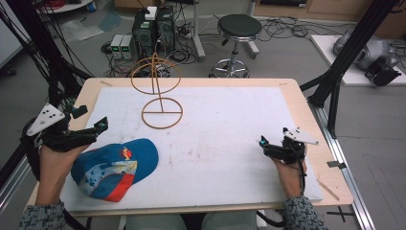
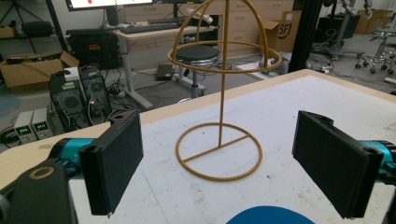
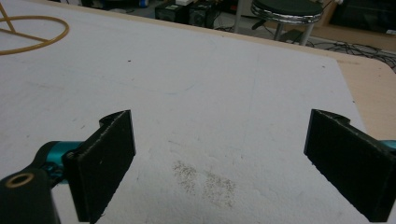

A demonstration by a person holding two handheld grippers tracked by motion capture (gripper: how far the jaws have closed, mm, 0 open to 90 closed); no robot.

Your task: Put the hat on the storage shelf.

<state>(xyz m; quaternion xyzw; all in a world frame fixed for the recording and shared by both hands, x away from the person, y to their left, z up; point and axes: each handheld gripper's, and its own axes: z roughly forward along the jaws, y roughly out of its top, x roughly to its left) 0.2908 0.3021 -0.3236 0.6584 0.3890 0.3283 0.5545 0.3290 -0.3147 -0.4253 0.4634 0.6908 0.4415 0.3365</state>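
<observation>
1. Cap [image 1: 115,170], blue with a red-and-white panel, lies on the white mat [image 1: 215,143] covering the desk [image 1: 297,96], nearer the person than the wire stand [image 1: 158,91].
2. Wire stand stands upright on the mat.
3. Left gripper [image 1: 91,132], beside the cap: jaws wide apart, empty.
4. Right gripper [image 1: 268,146], well apart from the cap: jaws wide apart, empty.
</observation>
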